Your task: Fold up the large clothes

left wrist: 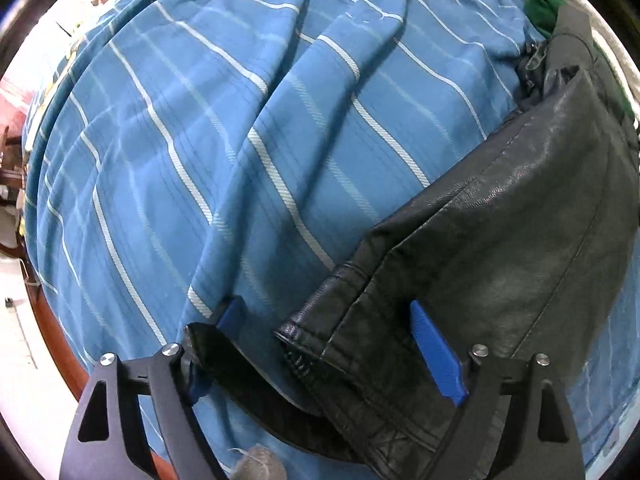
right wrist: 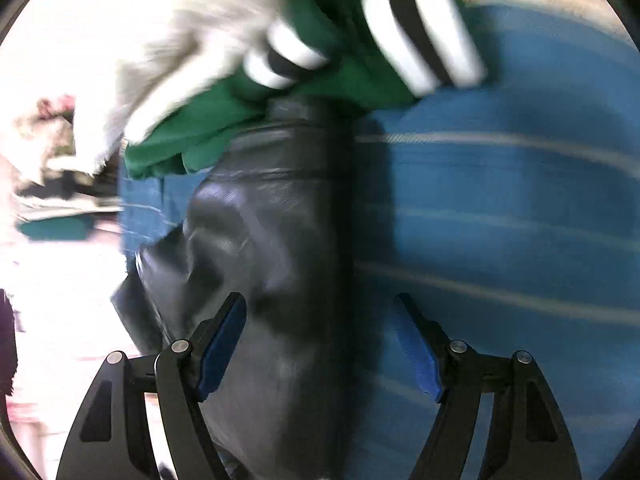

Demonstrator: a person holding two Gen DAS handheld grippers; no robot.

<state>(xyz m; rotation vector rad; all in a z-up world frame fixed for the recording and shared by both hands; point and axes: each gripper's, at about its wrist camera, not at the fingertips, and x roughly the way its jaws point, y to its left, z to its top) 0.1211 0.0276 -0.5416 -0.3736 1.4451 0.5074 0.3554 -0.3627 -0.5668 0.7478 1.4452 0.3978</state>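
Observation:
A black leather jacket (left wrist: 500,248) lies on a blue bed sheet with white stripes (left wrist: 224,140). In the left wrist view my left gripper (left wrist: 324,312) is open, its blue pads on either side of the jacket's cuffed sleeve end (left wrist: 316,336), low over the sheet. In the right wrist view, which is blurred, my right gripper (right wrist: 320,304) is open over the folded black jacket (right wrist: 272,220), whose right edge runs between the fingers.
A green garment with black and white striped cuffs (right wrist: 320,92) and a pale grey garment (right wrist: 192,40) lie beyond the jacket; the green one also shows in the left wrist view (left wrist: 540,8). The bed's wooden edge (left wrist: 60,344) and white floor are at the left.

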